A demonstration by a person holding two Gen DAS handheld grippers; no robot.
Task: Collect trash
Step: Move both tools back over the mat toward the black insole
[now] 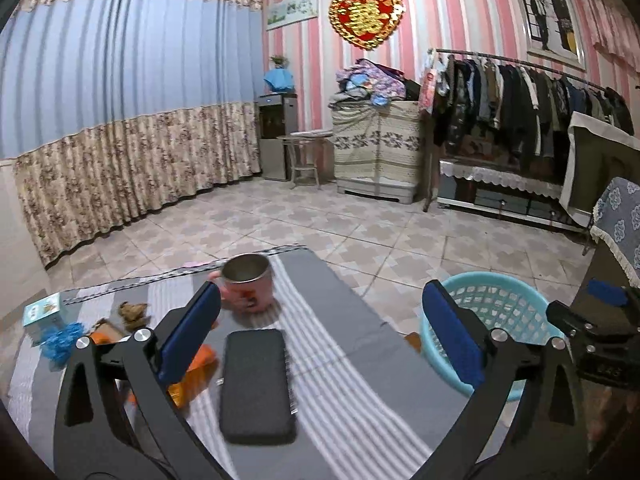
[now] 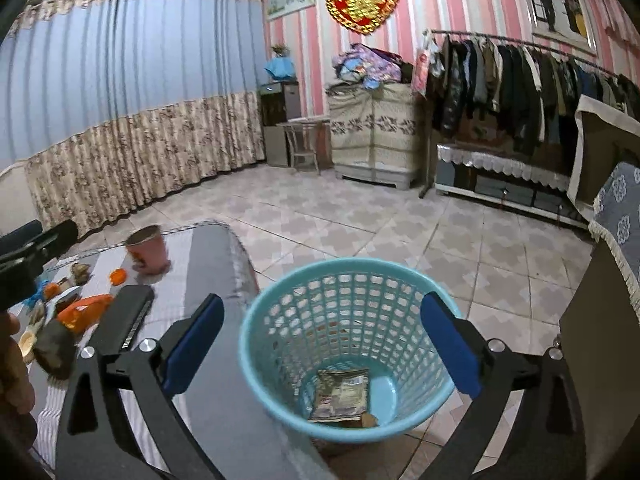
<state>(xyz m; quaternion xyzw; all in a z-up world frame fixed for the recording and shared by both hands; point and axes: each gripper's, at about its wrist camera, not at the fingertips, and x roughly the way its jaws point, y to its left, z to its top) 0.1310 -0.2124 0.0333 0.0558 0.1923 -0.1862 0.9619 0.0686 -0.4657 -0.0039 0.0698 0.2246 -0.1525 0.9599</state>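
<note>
Right wrist view: the right tool [image 2: 322, 334] hangs spread and empty over the blue basket [image 2: 256, 364], a wrapper [image 2: 340, 394] lying at its bottom. Beyond the left tool [image 1: 320, 332], also spread, scraps [image 1: 132, 312] lie near a pink mug [image 1: 250, 286] on the striped worktop [image 1: 360, 392].

A lived-in home bedroom.
Beside the loaded clothes rack [image 1: 520, 92] stand a cloth-covered cabinet [image 1: 376, 144], pink striped wallpaper [image 1: 312, 60] and floor-length curtains [image 1: 120, 100].
</note>
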